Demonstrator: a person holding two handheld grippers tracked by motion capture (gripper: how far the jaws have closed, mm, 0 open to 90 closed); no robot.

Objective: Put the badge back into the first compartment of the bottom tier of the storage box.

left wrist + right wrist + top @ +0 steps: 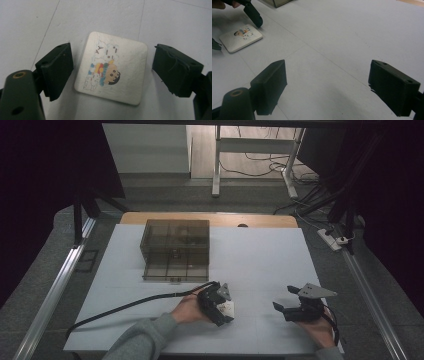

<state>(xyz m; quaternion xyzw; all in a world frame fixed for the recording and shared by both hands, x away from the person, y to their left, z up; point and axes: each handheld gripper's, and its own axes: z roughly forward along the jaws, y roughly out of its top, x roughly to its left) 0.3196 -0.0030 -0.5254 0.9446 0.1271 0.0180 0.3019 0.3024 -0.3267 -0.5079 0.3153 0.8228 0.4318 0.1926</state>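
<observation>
A square white coaster (113,68) with a cartoon picture on it lies flat on the white table. My left gripper (112,72) hovers right over it, open, one jaw on each side of the coaster and clear of its edges. From above, that left gripper (226,309) is at the near middle of the table with the coaster (227,308) under it. My right gripper (328,87) is open over bare table, holding nothing. It sits at the near right (284,301). In the right gripper view the coaster (240,38) lies far to the left.
A smoky translucent plastic box (176,249) with compartments and a raised lid stands at the back left of the white table top (260,255). A black cable (125,307) trails left from the left gripper. Metal rails run along both table sides.
</observation>
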